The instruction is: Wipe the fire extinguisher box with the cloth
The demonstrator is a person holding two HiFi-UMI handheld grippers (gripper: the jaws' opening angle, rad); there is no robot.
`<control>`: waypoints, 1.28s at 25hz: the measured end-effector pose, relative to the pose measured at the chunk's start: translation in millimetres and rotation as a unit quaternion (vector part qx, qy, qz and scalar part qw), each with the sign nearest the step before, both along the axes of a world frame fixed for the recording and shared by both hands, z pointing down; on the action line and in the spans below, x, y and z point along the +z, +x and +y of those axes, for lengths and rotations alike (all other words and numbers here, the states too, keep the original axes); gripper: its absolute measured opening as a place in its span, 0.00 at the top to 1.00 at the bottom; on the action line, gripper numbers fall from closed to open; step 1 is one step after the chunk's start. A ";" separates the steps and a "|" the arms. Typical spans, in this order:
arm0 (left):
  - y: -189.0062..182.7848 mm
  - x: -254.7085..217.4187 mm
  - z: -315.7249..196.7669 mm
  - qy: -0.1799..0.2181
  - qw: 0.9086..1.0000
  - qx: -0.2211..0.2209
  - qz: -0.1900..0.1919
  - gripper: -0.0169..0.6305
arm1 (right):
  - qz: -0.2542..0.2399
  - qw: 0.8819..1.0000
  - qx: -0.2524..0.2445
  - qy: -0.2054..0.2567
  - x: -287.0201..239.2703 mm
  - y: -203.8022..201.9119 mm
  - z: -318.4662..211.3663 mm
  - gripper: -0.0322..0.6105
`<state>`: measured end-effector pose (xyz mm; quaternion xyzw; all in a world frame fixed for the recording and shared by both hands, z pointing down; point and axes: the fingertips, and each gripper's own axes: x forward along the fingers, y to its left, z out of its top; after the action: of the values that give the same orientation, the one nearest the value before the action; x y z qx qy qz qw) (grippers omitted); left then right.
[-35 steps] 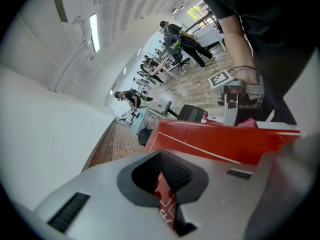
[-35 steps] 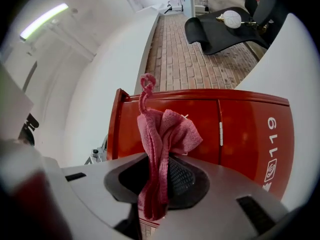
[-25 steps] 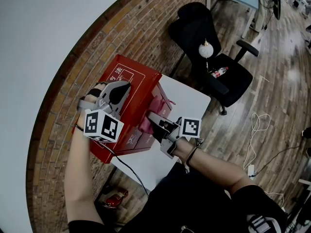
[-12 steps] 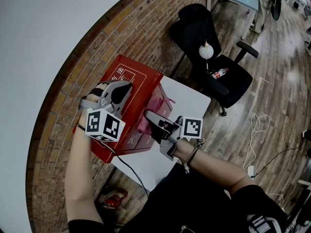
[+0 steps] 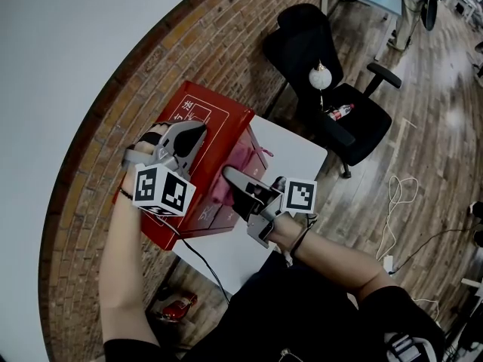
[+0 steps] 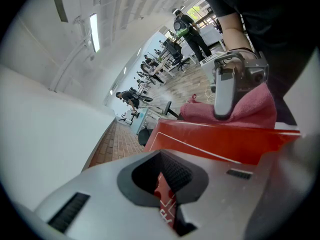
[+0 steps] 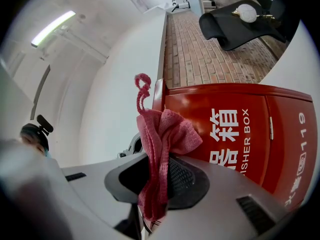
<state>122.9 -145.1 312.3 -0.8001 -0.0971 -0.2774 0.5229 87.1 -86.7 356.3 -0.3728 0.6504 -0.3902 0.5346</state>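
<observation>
Pink, limp cloth (image 7: 167,134) hangs pinched mid-bunch in my right gripper (image 5: 232,179) at the fire extinguisher box (image 7: 240,134) front, left gripper (image 6: 167,196) clenched empty on its top.

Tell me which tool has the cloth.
The right tool: its jaws pinch the pink cloth, close to the red box. The left tool is shut on nothing, over the box top.
</observation>
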 end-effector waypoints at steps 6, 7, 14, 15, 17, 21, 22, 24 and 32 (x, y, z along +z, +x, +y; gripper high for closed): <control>-0.6 0.4 0.1 0.000 1.000 0.000 0.000 0.93 | -0.004 1.000 -0.003 0.006 -1.6 -12.6 1.5 0.79; -0.4 0.5 0.0 0.000 1.000 0.000 0.000 0.93 | -0.005 1.000 -0.005 0.007 -2.0 -16.3 1.8 0.79; -1.0 0.6 -1.0 0.000 1.000 0.000 -0.001 0.93 | -0.016 1.000 -0.013 0.006 -2.5 -45.7 3.4 0.79; -1.1 0.6 -0.9 0.000 1.000 0.000 -0.001 0.93 | -0.016 1.000 -0.013 0.006 -2.4 -49.1 3.7 0.79; -1.2 0.6 -0.7 0.000 1.000 0.000 0.000 0.93 | -0.017 1.000 -0.012 0.006 -2.5 -55.6 4.3 0.79; -1.4 0.0 -0.5 0.001 1.000 0.000 0.000 0.93 | -0.019 1.000 -0.014 0.008 -4.1 -69.9 5.7 0.79; -1.4 0.0 -0.6 0.001 1.000 -0.001 0.000 0.93 | -0.019 1.000 -0.016 0.008 -4.0 -73.7 6.0 0.79; -0.6 0.4 -1.0 0.001 1.000 -0.001 0.000 0.93 | -0.020 1.000 -0.016 0.004 -1.2 -78.1 6.2 0.79; 0.0 0.3 -0.4 0.001 1.000 -0.001 -0.001 0.93 | 0.000 1.000 -0.007 0.005 2.7 -78.8 5.1 0.79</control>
<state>122.9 -145.5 312.6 -0.7994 -0.0968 -0.2791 0.5231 8.3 -81.7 358.9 -0.3657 0.6552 -0.3900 0.5337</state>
